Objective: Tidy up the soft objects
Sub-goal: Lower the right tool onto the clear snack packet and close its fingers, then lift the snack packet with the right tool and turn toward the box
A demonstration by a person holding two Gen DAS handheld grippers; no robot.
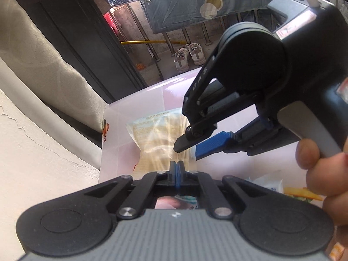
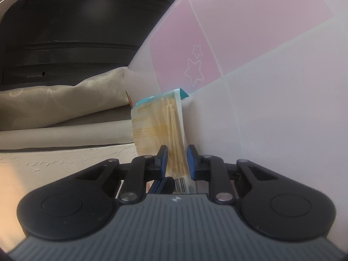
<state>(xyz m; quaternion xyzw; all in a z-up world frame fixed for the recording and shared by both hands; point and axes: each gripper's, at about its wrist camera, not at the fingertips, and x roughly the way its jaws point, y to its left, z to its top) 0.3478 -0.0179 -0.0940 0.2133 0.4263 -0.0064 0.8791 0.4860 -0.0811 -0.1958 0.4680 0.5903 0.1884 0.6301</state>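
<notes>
Packet: one clear plastic packet (image 1: 161, 139) of pale yellow strips lay mid-frame on the pink-and-white checked tabletop (image 1: 152, 95) in the left wrist view; in the right wrist view the same packet (image 2: 158, 128) sat centre, teal top edge up.
Left gripper: left gripper (image 1: 177, 169) at lower centre, blue pads pressed together on the packet's near edge.
Right gripper: right gripper (image 2: 176, 161) pinched the packet's lower part between its two blue pads; in the left wrist view it (image 1: 189, 146) came in from the right, tips over the packet.
Hand: one hand (image 1: 322, 174) on the right gripper's trigger, right edge of frame.
In the way: right gripper body covered the packet's right side in the left wrist view.
Around: one pair of white sneakers (image 1: 190, 55) upper centre; one beige curtain (image 1: 43, 69) left; blue patterned cloth (image 1: 195, 2) on the railing, top; more packets (image 1: 300, 192), blurred, lower right, count unclear.
</notes>
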